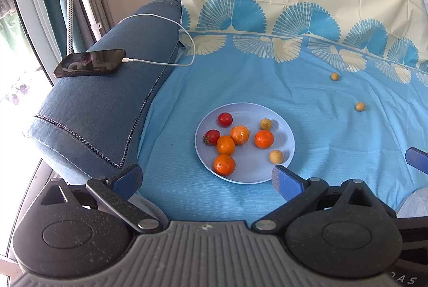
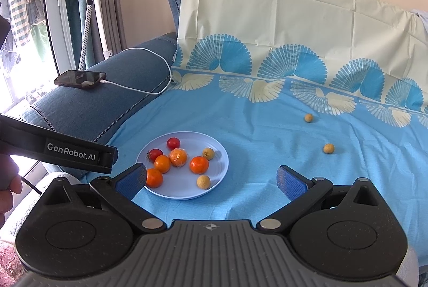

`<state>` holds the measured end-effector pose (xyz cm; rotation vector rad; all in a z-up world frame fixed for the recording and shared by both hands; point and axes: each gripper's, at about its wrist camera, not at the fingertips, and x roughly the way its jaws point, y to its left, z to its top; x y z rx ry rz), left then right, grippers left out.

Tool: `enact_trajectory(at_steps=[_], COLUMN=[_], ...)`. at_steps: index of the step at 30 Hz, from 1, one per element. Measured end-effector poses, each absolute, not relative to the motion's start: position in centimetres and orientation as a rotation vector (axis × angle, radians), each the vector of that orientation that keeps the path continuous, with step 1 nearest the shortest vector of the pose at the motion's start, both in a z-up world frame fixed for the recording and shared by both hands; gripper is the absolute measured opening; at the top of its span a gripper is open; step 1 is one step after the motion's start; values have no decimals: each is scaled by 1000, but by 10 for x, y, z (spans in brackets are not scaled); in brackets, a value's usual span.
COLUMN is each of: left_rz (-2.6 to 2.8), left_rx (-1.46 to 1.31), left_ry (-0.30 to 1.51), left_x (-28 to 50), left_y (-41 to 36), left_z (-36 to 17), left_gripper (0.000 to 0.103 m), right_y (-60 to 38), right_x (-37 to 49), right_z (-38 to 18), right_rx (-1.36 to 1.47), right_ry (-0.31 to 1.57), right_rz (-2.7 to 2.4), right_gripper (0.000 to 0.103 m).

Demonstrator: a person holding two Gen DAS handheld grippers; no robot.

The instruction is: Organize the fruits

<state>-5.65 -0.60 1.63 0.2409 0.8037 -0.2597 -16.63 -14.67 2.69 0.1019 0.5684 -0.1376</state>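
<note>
Ahead of right hand-held gripper (image 2: 211, 180) (open): plate (image 2: 184, 194).

Left gripper (image 1: 207, 178) wide open, empty, hovering above near rim of plate (image 1: 287, 137). On plate: 2 tomatoes (image 1: 225, 119), 3 oranges (image 1: 264, 139), 1 wrapped orange (image 1: 240, 134), 2 longans (image 1: 276, 156). 2 more longans loose on blue cloth (image 1: 334, 166), far right (image 1: 360, 106). Phone (image 1: 89, 63) w/ white cable (image 1: 160, 63) on sofa arm (image 1: 107, 105).
</note>
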Motion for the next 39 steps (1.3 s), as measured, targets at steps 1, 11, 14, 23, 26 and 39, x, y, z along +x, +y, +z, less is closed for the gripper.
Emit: enact_trajectory(at_steps=[1, 11, 14, 23, 26, 39], left_rz=[-258, -257, -257, -258, -261, -383], left_rx=[241, 259, 264, 305, 318, 335], left_ry=[805, 828, 844, 891, 904, 934], left_x=[-56, -52, -49, -32, -22, 49], left_y=[-9, -13, -15, -35, -49, -165], left_z=[16, 12, 10, -1, -5, -19], left_gripper=[103, 103, 103, 103, 103, 103], right_y=[-146, -149, -151, -174, -189, -297], right_x=[-166, -165, -163, -152, -149, -120], right_z=[27, 24, 21, 8, 1, -40], right_rx=[103, 121, 133, 198, 224, 277], right_ry=[569, 582, 589, 612, 619, 635], right_rz=[-138, -133, -134, -184, -222, -482], right_gripper=[102, 102, 102, 102, 102, 102])
